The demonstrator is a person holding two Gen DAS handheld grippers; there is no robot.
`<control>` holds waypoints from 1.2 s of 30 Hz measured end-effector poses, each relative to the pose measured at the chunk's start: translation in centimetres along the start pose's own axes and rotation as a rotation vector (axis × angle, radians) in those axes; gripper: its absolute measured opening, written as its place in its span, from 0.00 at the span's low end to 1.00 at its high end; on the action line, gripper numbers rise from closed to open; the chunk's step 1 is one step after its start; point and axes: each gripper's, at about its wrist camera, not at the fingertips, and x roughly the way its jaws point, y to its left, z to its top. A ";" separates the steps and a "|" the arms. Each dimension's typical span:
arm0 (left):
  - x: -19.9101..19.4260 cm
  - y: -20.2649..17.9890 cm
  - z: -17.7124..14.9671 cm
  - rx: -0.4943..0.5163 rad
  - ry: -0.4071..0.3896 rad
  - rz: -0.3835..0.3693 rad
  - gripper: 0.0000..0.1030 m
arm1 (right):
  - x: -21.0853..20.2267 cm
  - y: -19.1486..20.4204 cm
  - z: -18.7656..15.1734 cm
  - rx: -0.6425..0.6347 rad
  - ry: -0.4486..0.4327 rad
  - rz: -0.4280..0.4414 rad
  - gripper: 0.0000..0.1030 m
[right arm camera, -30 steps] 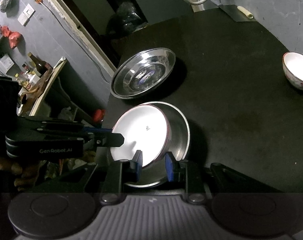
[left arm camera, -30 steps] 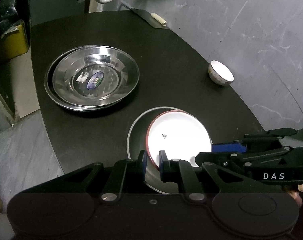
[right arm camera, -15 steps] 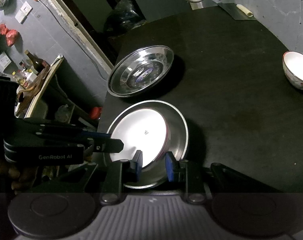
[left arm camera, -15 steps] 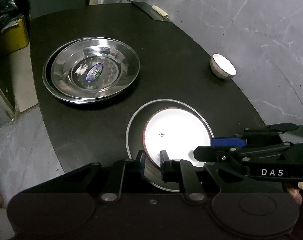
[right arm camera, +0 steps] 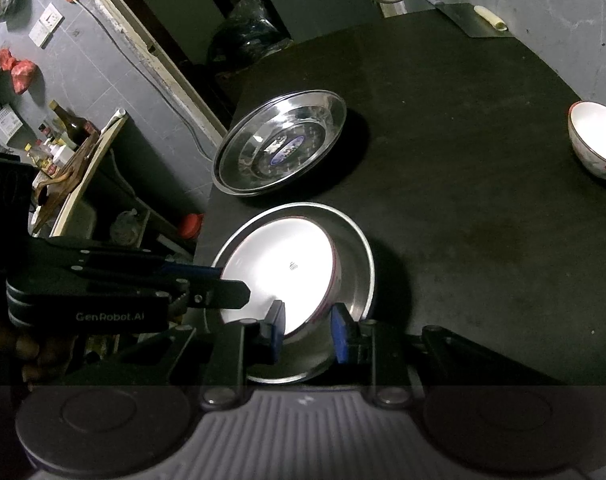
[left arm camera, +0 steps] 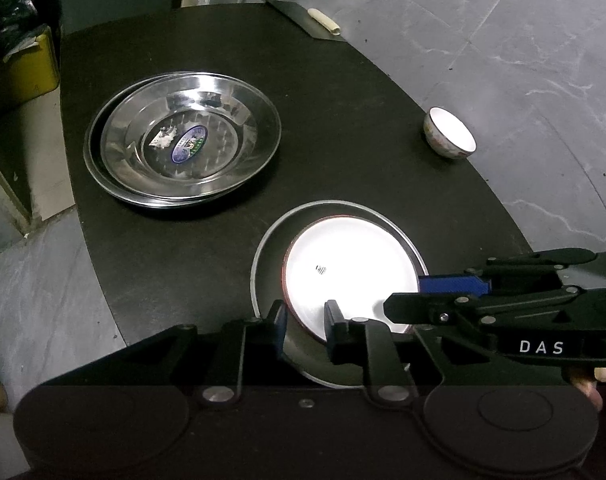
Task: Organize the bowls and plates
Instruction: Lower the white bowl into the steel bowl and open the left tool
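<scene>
A white plate with a red rim (left arm camera: 349, 276) (right arm camera: 279, 270) lies inside a steel plate (left arm camera: 269, 248) (right arm camera: 355, 264) at the near edge of the black table. My left gripper (left arm camera: 303, 326) has its jaws a small gap apart around the white plate's near rim. My right gripper (right arm camera: 307, 328) stands the same way at the plate's other side, jaws slightly wider. Each gripper shows in the other's view: the right (left arm camera: 451, 292), the left (right arm camera: 223, 286). Two stacked steel plates (left arm camera: 183, 144) (right arm camera: 279, 144) sit further back. A small white bowl (left arm camera: 449, 132) (right arm camera: 597, 142) stands at the right edge.
A cleaver with a pale handle (left arm camera: 323, 22) (right arm camera: 489, 16) lies at the table's far edge. A side counter with bottles (right arm camera: 63, 136) stands left of the table. The grey tiled floor (left arm camera: 503, 60) surrounds the table.
The white plate has come down from a tilt and now lies flatter in the steel plate. Both grippers' jaws have opened a little around its rim.
</scene>
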 end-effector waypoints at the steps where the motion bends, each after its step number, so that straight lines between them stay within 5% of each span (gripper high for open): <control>1: 0.0 0.0 0.0 0.000 0.001 0.000 0.22 | 0.0 0.0 0.0 -0.002 0.000 0.000 0.29; 24: 0.3 -0.4 0.5 0.004 0.019 0.025 0.28 | -0.2 0.3 0.2 -0.074 0.007 0.007 0.38; 36: 0.0 -1.0 1.2 0.028 0.012 0.035 0.42 | -0.9 0.3 -0.1 -0.103 -0.023 0.014 0.48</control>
